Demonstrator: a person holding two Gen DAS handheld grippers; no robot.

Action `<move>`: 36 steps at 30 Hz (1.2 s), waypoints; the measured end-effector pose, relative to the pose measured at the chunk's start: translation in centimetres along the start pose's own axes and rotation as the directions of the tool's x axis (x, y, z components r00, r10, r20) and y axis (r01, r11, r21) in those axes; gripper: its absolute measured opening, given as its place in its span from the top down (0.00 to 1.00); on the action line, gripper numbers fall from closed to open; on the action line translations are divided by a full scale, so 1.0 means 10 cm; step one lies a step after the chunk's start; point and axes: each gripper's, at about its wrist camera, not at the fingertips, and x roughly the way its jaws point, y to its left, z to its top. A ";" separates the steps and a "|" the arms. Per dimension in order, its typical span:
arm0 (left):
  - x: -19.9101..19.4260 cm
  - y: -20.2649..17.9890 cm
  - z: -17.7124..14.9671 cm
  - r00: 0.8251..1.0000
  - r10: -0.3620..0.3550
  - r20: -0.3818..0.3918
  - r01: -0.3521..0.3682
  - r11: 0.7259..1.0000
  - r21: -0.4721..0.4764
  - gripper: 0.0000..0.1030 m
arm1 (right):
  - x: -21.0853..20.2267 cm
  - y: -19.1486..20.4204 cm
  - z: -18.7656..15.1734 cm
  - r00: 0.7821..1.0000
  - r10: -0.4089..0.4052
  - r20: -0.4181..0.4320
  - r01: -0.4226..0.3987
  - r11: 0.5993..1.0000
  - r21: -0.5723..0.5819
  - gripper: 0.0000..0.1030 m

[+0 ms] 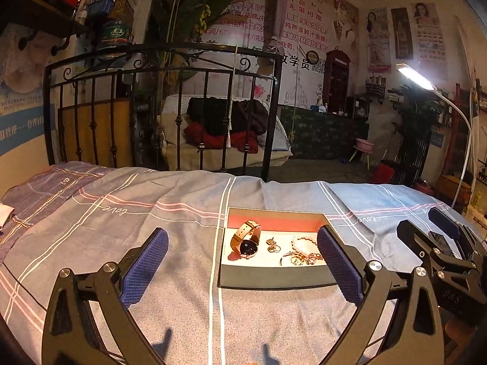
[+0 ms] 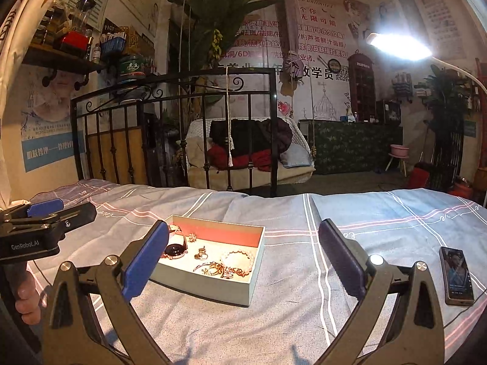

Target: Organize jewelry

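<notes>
1. The striped grey bedsheet [image 1: 152, 213], printed "love", carries a shallow grey cardboard tray with red inner wall [image 1: 274, 279] near its middle.
2. Left gripper [image 1: 243, 270] and right gripper [image 2: 243, 261], marked "GenRobot.AI", both hang spread and empty.
3. The rose-gold watch with tan strap [image 1: 245, 238] looks stiff; take the strap.
4. The tangled gold chains [image 2: 222, 269] look light and snag-prone.

A plaid bedspread [image 2: 395, 231] in grey, blue and purple, crossed by white and pink lines, covers the bed. A phone [image 2: 456, 275] lies face up on it, screen lit. Behind stands a black iron bedframe [image 1: 164, 70] with a tasselled cord [image 1: 229, 115] hanging on it. Beyond, a sofa [image 2: 252, 155] holds dark and red clothes (perhaps coats). A lamp [image 2: 398, 45] glares at right. Posters [image 1: 404, 36] cover the wall.
</notes>
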 end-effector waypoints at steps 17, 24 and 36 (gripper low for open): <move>0.01 -0.04 -0.07 1.000 0.009 -0.014 -0.009 1.000 0.026 0.07 | 0.00 -0.01 -0.01 1.000 -0.001 -0.011 0.001 1.000 0.002 0.06; 0.00 -0.07 -0.08 1.000 0.005 -0.016 -0.004 0.999 0.039 0.06 | 0.02 0.00 0.00 1.000 -0.002 -0.018 0.003 1.000 0.004 0.06; -0.01 -0.04 -0.08 0.999 0.046 -0.005 -0.046 0.999 0.019 0.06 | 0.04 -0.03 0.00 1.000 -0.005 -0.025 0.005 1.000 0.001 0.06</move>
